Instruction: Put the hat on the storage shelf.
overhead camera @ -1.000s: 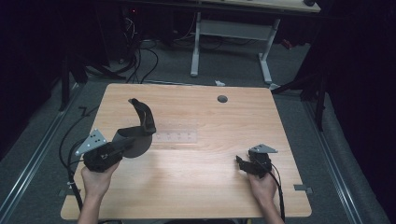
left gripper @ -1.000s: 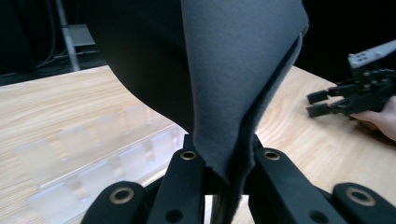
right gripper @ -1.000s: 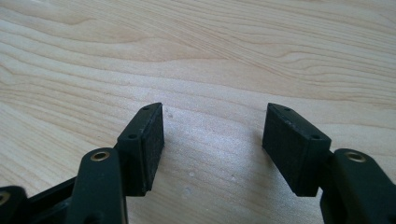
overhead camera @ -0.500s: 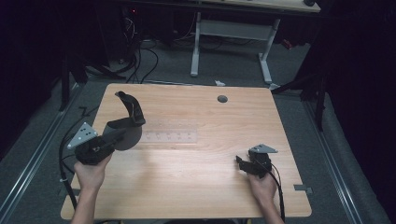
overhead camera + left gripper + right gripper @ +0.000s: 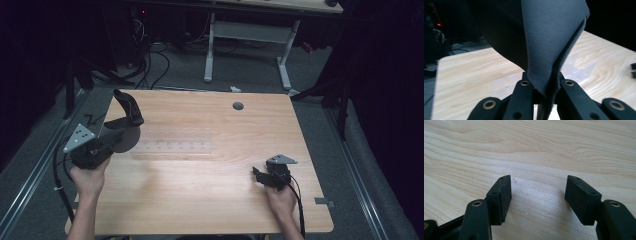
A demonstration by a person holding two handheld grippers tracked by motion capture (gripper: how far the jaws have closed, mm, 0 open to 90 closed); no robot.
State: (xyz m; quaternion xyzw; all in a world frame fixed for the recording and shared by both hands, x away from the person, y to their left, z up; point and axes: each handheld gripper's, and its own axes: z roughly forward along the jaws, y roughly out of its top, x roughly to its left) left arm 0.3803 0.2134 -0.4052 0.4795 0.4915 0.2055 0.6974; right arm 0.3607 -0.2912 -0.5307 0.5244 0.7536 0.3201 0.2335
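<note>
A dark grey cloth [image 5: 129, 107], black on one side, stands up folded from my left gripper [image 5: 116, 138] over the table's left edge. In the left gripper view the cloth [image 5: 551, 37] rises from between the jaws, and the left gripper [image 5: 544, 86] is shut on its lower edge. My right gripper [image 5: 257, 175] rests low on the wooden table [image 5: 210, 200] at the front right. Its jaws are spread wide, and the right gripper [image 5: 539, 192] is open with only bare wood between its pads.
A clear plastic strip [image 5: 172, 146] lies flat across the table's middle left, just right of the cloth; it also appears behind the cloth [image 5: 579, 68]. A round dark hole [image 5: 238, 106] sits near the far edge. Cables and a desk frame [image 5: 247, 30] lie on the floor beyond.
My left gripper has carried the cloth leftward, from near the middle left of the table to its left edge. The right gripper has stayed where it was, open.
</note>
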